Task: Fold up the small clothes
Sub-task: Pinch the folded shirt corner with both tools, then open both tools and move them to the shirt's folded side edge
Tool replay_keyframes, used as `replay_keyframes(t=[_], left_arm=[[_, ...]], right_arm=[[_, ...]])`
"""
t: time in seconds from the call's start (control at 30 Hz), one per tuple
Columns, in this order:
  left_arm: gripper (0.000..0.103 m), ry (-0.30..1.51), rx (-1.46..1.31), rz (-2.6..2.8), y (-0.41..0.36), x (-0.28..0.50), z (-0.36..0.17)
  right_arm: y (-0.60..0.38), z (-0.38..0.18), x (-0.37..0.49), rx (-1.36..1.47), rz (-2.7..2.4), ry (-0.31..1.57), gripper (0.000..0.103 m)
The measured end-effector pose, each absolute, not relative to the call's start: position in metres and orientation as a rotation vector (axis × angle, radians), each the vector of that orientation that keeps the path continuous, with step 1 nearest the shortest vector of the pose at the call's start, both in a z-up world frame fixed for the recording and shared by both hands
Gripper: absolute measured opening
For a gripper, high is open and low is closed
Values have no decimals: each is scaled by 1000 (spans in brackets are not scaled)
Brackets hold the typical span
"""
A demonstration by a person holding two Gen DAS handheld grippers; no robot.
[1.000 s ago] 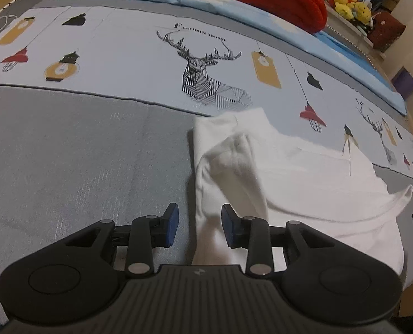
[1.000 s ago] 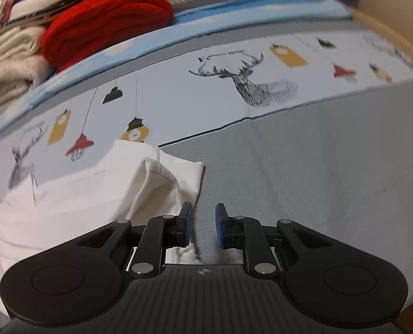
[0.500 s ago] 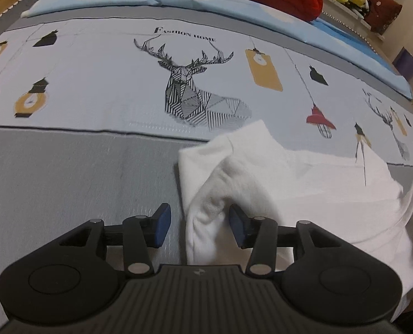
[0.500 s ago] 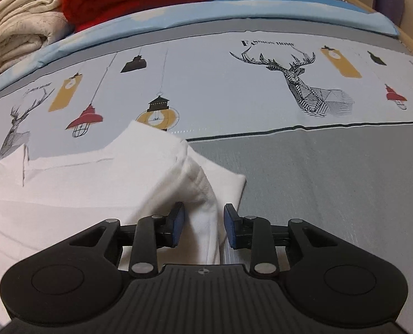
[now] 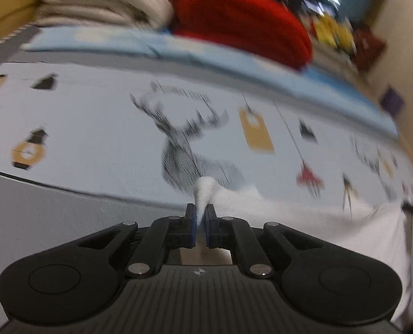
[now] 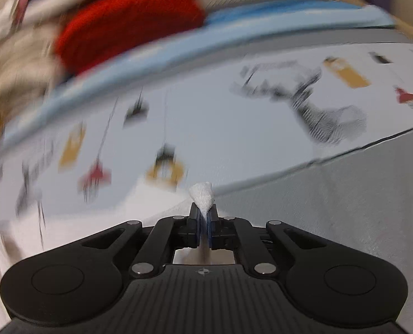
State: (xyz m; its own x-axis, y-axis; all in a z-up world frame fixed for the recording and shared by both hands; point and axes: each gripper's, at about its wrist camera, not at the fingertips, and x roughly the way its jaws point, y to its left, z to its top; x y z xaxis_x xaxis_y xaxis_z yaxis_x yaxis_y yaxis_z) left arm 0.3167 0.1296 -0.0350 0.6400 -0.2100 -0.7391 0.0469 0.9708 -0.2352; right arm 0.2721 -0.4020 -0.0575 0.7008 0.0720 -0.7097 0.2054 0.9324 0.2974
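Pinching the white garment (image 5: 276, 217) at two corners, we have both grippers clamped on cloth: the left gripper (image 5: 200, 222) has its fingers (image 5: 190, 224) drawn almost together, closing on a small peak of white fabric that pokes out at twelve o'clock, and the right gripper (image 6: 205, 224) holds a like tuft with its fingers pressed tight. From the left fingers the rest of the garment spreads toward three o'clock over the bed (image 5: 67, 208); from the right fingers it spreads toward nine o'clock (image 6: 81, 222). So its long axis, as we judge it, runs across between our two hands, each on one end of the near edge. The deer-print sheet (image 5: 95, 128) lies ahead at twelve o'clock, where we reckon the fold would carry this edge. Both views are blurred, so we cannot tell how much cloth hangs free
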Motion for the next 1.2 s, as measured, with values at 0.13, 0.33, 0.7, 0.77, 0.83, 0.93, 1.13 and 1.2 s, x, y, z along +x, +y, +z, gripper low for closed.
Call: replay_keyframes(t=[0.13,0.33,0.7,0.77,0.83,0.93,1.13,1.2], left_arm=[[36,903,-213,-83,132,320,-38],[38,996,-294,-99,131,321,-49],[38,985,-340,-88,118,335,-60],[38,975,-352,-88,116,341,-63],[38,967,-356,-87,115,346,-66],[38,958,-356,-83,112,352,-71],[7,974,-296,-127,103,363,-85],[5,925,-266,-122,103,361,-77]], right_arm=[[-412,-53,272,428,-213,735,19],[-408,-67,275,412,-194,862,31],[-413,-84,271,492,-246,977,36],[-412,-86,273,497,-247,982,36],[-412,-88,277,495,-246,983,36],[-408,-88,282,487,-231,976,27],[-403,-80,288,471,-228,911,4],[-400,-73,288,464,-223,864,4]])
